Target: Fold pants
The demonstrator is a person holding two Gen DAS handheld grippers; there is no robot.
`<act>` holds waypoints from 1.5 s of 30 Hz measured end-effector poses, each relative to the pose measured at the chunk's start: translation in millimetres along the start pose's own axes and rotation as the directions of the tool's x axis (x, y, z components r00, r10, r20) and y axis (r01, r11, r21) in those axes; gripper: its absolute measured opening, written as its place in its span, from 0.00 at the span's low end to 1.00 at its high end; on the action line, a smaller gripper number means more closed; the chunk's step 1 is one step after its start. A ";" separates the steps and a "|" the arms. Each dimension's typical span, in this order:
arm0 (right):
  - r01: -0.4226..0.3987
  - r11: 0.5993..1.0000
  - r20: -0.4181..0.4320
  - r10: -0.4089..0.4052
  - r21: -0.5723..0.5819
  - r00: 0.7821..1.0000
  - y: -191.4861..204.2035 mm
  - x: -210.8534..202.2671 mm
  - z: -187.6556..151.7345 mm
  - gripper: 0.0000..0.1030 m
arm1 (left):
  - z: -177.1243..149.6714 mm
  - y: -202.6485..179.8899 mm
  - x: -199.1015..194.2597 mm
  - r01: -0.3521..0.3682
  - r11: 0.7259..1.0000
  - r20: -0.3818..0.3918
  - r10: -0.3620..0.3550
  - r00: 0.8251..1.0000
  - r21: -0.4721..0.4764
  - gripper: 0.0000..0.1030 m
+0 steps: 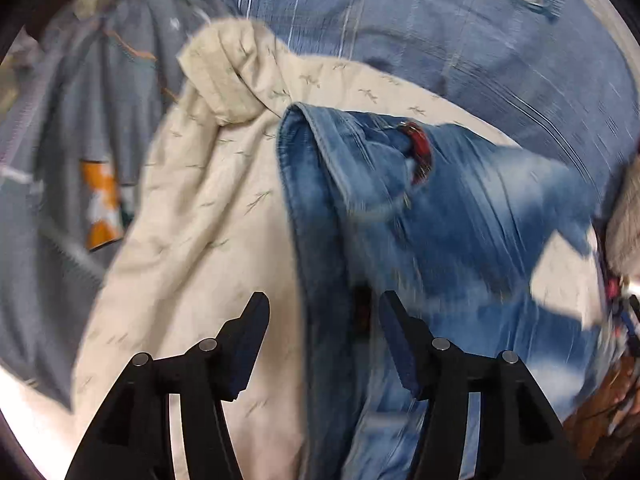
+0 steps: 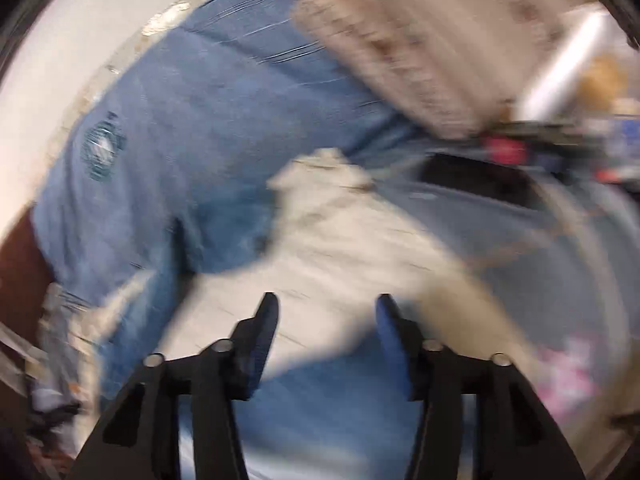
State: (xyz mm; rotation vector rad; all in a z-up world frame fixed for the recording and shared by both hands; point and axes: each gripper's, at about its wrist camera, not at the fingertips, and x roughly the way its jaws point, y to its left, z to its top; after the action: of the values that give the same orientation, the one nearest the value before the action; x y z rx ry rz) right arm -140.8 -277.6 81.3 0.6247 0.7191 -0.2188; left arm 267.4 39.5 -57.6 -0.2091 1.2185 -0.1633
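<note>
Left wrist view alone shows the jeans [image 1: 400, 208] sharply, hem upper centre, length running down-frame over cream fabric [image 1: 200, 208]; left gripper [image 1: 324, 312] and right gripper [image 2: 327, 312] both spread, empty.

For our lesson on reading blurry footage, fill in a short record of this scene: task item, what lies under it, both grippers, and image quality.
task item: blue jeans, crumpled, not yet folded
under it: cream blanket on a blue bedsheet
left gripper: open, fingers over the jeans' edge
right gripper: open, holding nothing
image quality: heavy motion blur, worst in the right wrist view
</note>
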 end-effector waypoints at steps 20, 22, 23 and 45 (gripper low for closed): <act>-0.033 0.998 -0.037 0.031 -0.054 0.999 101.8 148.0 84.5 0.15 | 64.6 9.6 102.8 0.185 0.968 -0.083 -0.200 0.976 -0.168 0.18; 0.076 0.992 -0.151 -0.061 0.097 0.987 48.8 167.5 64.7 0.15 | 58.5 6.3 111.0 0.174 0.971 -0.096 -0.192 0.977 -0.165 0.18; 0.089 0.984 -0.164 -0.064 0.156 0.984 25.2 165.0 55.3 0.15 | 57.9 5.0 112.2 0.175 0.972 -0.092 -0.191 0.977 -0.156 0.18; 0.195 0.910 -0.088 -0.242 -0.366 0.966 114.1 260.2 144.6 0.71 | 126.6 28.2 115.4 0.222 0.927 -0.064 -0.252 0.966 -0.303 0.50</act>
State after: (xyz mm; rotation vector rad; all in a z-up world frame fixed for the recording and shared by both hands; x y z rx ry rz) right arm 175.5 -268.1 42.4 0.2126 0.9323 -0.2489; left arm 425.9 48.7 -128.0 -0.6167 1.3154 -0.2049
